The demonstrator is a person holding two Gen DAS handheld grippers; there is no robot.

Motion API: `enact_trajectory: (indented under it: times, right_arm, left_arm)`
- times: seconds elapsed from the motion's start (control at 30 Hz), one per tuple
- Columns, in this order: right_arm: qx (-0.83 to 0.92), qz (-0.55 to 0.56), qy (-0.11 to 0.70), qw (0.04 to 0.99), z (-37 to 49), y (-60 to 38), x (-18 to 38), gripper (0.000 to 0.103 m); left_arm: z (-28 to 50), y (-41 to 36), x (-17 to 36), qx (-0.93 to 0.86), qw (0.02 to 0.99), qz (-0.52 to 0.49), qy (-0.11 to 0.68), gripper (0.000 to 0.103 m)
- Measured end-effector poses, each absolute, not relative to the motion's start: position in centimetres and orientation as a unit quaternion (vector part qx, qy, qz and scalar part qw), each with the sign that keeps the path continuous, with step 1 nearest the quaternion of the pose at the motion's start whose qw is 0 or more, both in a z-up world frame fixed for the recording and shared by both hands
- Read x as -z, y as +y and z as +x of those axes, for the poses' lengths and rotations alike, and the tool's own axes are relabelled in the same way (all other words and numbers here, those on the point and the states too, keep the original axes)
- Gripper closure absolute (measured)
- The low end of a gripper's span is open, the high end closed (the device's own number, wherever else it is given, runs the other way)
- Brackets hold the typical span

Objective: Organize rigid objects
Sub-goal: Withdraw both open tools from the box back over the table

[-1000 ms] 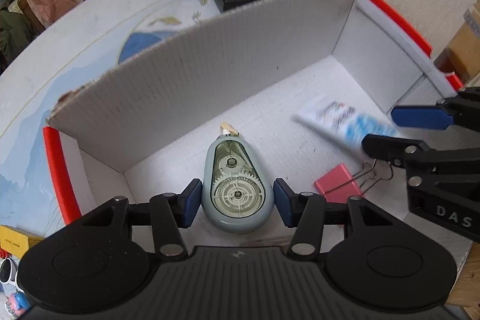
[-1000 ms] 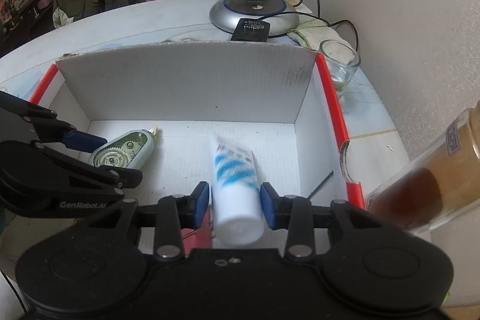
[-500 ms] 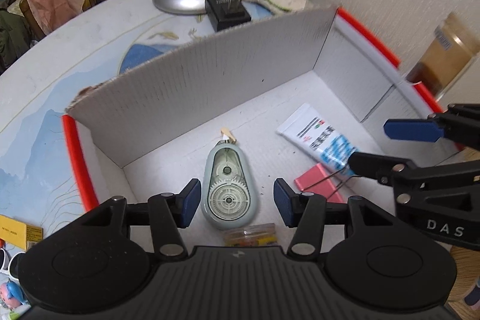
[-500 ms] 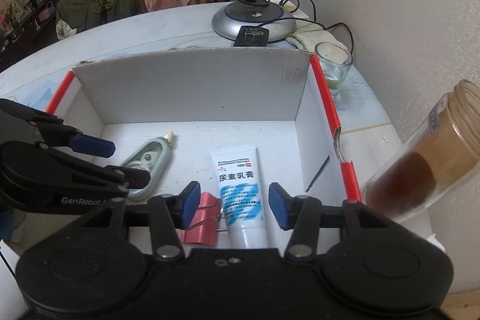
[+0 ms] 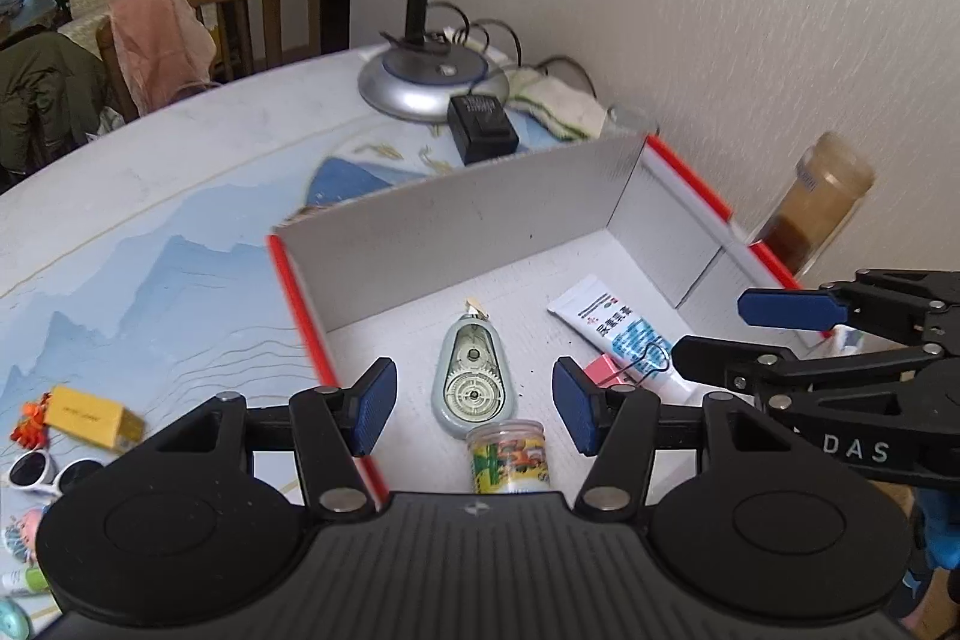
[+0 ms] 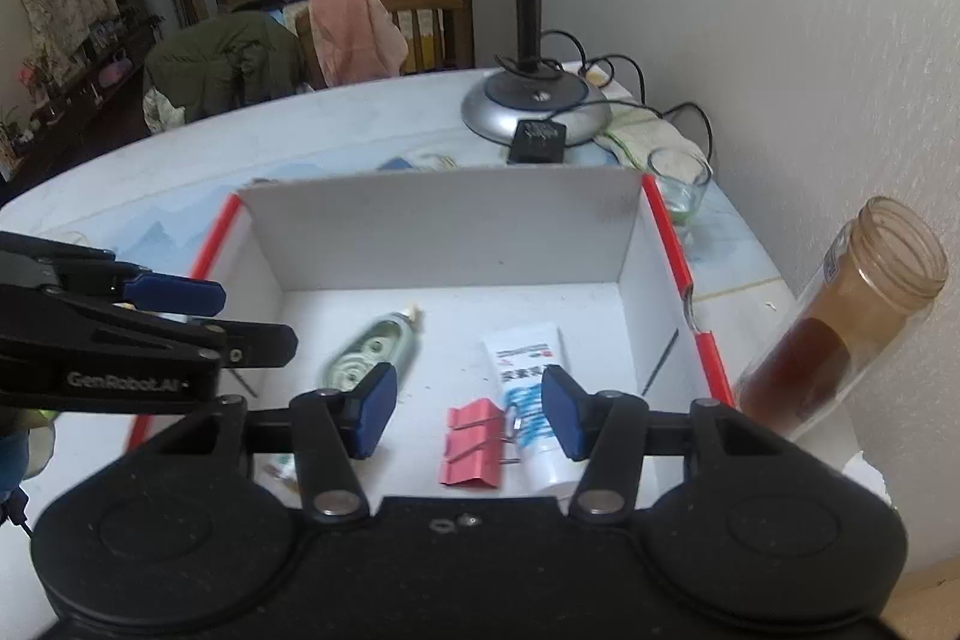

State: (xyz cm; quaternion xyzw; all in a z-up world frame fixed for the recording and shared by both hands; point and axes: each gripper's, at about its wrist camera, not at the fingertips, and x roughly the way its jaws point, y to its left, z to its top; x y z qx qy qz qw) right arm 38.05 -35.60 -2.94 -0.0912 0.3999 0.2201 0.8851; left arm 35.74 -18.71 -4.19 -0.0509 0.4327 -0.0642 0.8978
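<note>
Left gripper (image 5: 474,403): matte black ribbed body with two round housings, silver pivot screws, black linkage arms, ridged blue pads (image 5: 375,403); its side reads "GenRobot.AI" in the right wrist view. Right gripper (image 6: 471,415): same build, blue pads (image 6: 564,412); white letters "DAS" show on its side.
</note>
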Motion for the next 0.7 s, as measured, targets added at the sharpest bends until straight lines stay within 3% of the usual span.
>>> enact_trajectory:
  times: [0.13,0.23,0.47,0.57,0.63,0.7]
  right_arm:
    - [-0.229,-0.079,0.388,0.889,36.6,-35.0,1.8,0.046]
    - [-0.236,-0.073,0.378,0.892,35.4,-34.4,1.2,0.042]
    - [-0.247,-0.058,0.364,0.896,32.6,-32.7,0.1,0.032]
    - [-0.250,-0.054,0.360,0.897,31.5,-31.8,-0.1,0.026]
    - [-0.251,-0.050,0.356,0.899,30.7,-31.2,-0.1,0.017]
    - [-0.251,-0.047,0.350,0.901,29.9,-30.5,-0.1,0.014]
  left_arm:
    - [33.5,-17.5,2.9,0.061,0.907,-0.057,0.413,0.046]
    - [31.8,-16.5,2.1,0.055,0.914,-0.062,0.397,0.037]
    - [28.0,-13.8,0.8,0.035,0.926,-0.069,0.370,0.034]
    - [26.4,-12.4,0.4,0.021,0.930,-0.074,0.359,0.025]
    - [25.4,-11.4,0.2,0.015,0.932,-0.076,0.355,0.024]
    - [24.6,-10.5,0.1,0.008,0.932,-0.076,0.353,0.023]
